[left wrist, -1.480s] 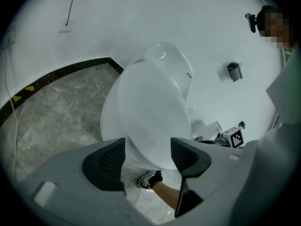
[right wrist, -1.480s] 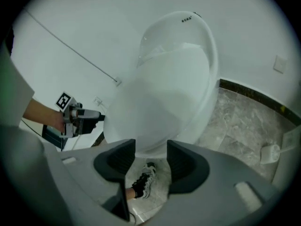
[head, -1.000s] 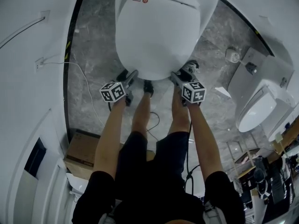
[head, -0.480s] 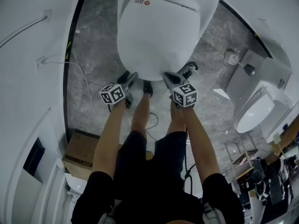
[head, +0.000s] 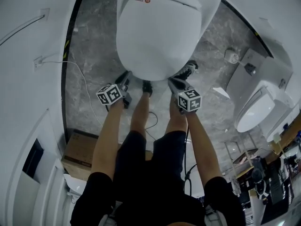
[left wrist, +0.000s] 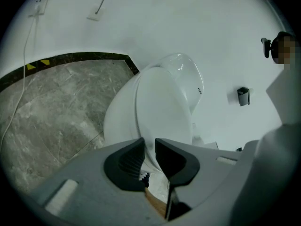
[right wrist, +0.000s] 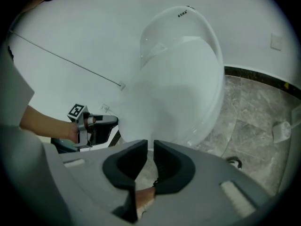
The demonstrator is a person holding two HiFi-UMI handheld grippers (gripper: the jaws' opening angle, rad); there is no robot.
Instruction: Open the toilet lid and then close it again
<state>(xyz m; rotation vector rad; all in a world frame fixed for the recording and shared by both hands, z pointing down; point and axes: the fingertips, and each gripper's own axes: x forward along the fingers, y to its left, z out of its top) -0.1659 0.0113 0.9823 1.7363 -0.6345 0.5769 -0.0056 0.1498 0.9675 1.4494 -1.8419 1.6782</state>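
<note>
directly ahead, white toilet lid (head: 160, 32)

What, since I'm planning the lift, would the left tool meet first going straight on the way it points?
The toilet lid. The jaws of the left tool have just been closing, the lid's front edge seemingly between them; whether they press on it is unclear.

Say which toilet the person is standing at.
The centre toilet, lid closed, its front edge by the person's legs; the other toilet sits apart, far right.
</note>
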